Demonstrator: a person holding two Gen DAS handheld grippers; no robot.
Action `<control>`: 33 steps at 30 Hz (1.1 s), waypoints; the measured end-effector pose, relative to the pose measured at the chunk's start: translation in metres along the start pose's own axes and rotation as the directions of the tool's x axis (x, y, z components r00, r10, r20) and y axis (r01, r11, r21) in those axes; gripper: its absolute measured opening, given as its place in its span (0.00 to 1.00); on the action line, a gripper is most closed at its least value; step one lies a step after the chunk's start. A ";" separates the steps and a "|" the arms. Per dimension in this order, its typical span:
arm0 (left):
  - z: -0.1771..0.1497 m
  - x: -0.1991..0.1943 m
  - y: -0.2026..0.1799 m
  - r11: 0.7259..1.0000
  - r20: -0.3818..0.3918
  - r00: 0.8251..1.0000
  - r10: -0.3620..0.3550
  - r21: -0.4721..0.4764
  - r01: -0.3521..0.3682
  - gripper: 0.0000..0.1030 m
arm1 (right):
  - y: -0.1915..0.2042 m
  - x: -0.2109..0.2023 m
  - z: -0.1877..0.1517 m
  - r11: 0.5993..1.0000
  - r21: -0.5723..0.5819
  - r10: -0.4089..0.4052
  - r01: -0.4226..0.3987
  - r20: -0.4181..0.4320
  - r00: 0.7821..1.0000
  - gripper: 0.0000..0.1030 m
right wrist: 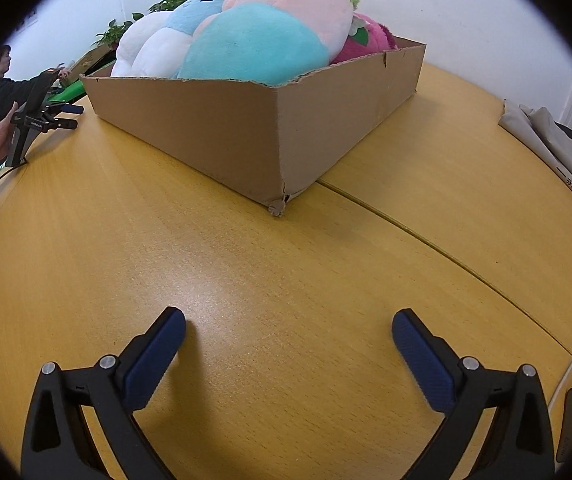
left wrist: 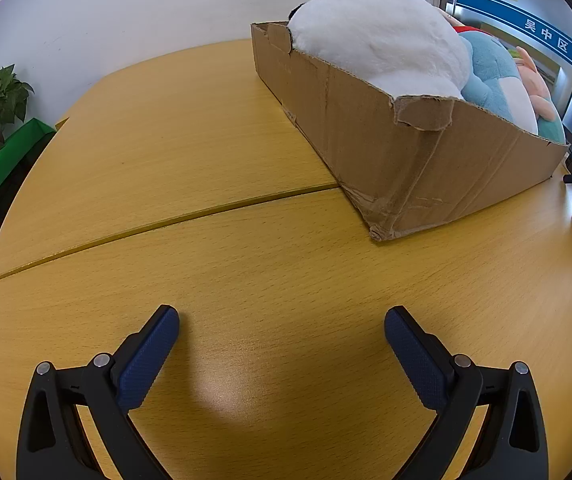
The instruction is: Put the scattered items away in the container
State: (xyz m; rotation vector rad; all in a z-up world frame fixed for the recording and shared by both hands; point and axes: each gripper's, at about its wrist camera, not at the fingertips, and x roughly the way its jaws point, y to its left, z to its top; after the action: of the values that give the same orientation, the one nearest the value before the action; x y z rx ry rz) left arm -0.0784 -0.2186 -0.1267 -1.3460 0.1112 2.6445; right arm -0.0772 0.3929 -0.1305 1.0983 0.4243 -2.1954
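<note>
One cardboard box (right wrist: 226, 128) rests on the wooden table (right wrist: 246, 280), filled with plush toys (right wrist: 254, 40) (at least four, heaped above its rim). Left gripper (left wrist: 282, 320) and right gripper (right wrist: 289, 322): jaws fully spread, nothing between them, both above bare tabletop near the box. A blue wall sign (left wrist: 557, 40) bears Chinese characters reading 吴中区人才.

torn cardboard box (left wrist: 385, 136) (matt), fluffy plush toys (left wrist: 377, 32)
</note>
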 end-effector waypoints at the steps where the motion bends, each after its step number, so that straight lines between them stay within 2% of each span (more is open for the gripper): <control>1: 0.000 0.000 0.000 1.000 0.000 1.000 0.001 0.000 -0.001 1.00 | 0.000 0.000 0.000 1.000 0.000 0.001 -0.001 -0.001 1.000 1.00; 9: 0.005 0.000 0.001 1.000 -0.001 1.000 0.009 -0.012 -0.009 1.00 | -0.016 0.001 0.008 1.000 -0.025 0.017 -0.017 -0.008 1.000 1.00; 16: 0.004 0.000 0.000 1.000 -0.001 1.000 0.009 -0.011 -0.009 1.00 | -0.014 0.002 0.008 0.999 -0.037 0.012 -0.012 -0.009 1.000 1.00; 21: 0.005 0.000 0.000 1.000 -0.001 1.000 0.009 -0.011 -0.009 1.00 | -0.004 0.002 0.008 0.995 -0.085 0.044 -0.045 -0.013 0.999 1.00; 33: 0.004 0.000 0.000 1.000 -0.001 1.000 0.009 -0.010 -0.009 1.00 | -0.001 0.001 0.006 0.998 -0.053 0.023 -0.023 -0.015 1.000 1.00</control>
State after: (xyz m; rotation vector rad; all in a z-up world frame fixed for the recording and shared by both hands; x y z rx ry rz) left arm -0.0819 -0.2178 -0.1244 -1.3526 0.1039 2.6557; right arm -0.0819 0.3895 -0.1277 1.0854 0.4711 -2.1455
